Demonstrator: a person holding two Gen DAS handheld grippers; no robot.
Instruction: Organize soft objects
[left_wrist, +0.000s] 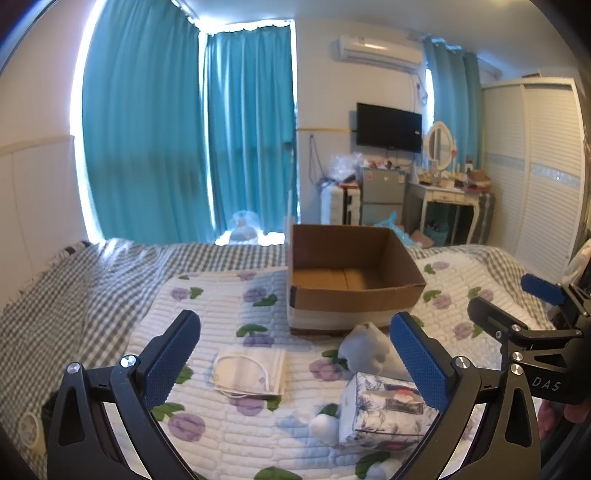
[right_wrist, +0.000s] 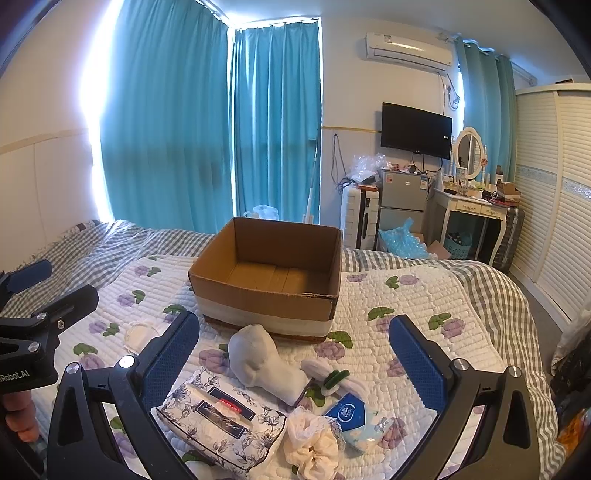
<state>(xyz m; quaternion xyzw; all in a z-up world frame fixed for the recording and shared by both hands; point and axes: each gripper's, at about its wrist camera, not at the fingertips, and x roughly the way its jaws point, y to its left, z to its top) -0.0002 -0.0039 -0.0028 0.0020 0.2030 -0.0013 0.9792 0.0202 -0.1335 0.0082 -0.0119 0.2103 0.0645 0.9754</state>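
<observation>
Bed quilt (right_wrist: 424, 295) | left claw (left_wrist: 295, 354) wide open, empty | right claw (right_wrist: 293, 358) wide open, empty

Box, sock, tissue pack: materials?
Box: matte brown corrugated cardboard, ragged front rim, pale tape band low down.
Sock: grey knit fabric, soft and slumped.
Tissue pack: likely glossy printed plastic film, wrinkled, floral pattern.

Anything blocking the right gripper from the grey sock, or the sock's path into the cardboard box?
Nothing visible. The right gripper is open with the grey sock lying between and just beyond its fingers, uncovered. The cardboard box sits right behind the sock, open-topped and empty; only its near wall must be cleared.
</observation>
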